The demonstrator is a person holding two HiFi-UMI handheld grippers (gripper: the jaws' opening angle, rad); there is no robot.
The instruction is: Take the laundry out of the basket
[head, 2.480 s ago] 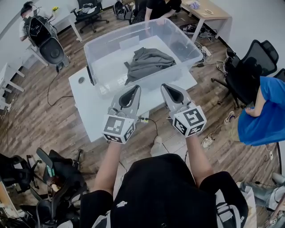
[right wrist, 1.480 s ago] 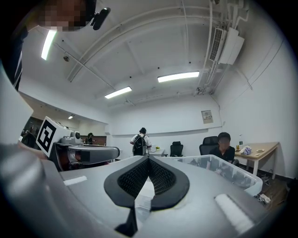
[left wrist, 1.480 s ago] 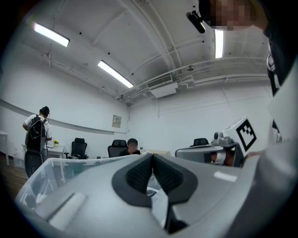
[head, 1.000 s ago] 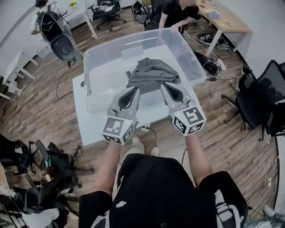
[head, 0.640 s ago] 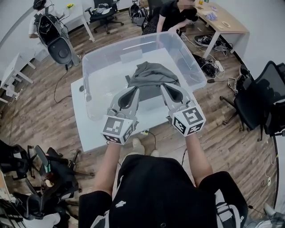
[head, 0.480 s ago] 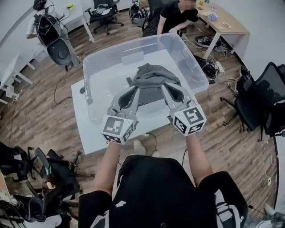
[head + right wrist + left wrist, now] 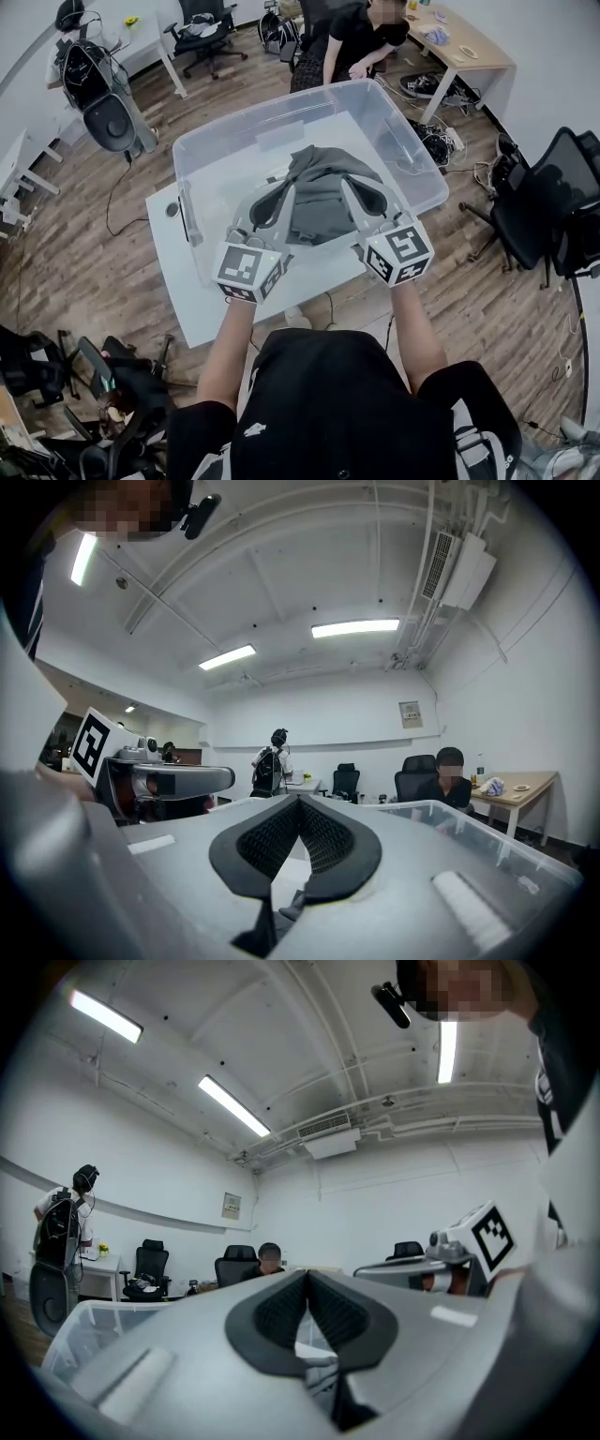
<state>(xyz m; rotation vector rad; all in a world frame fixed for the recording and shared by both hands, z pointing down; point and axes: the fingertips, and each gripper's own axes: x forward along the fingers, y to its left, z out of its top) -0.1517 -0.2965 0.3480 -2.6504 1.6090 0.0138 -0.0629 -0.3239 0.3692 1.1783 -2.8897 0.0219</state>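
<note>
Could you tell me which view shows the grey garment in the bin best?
The head view: it looks down into the clear bin, showing the crumpled grey garment lying inside. Both gripper views look level over the bin's rim and show no garment.

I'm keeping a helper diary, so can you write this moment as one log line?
left gripper: shut, empty | right gripper: shut, empty | grey garment: in clear bin, untouched | pickup: not yet done

Bright, even light from ceiling strips; strong fisheye bending at edges.
</note>
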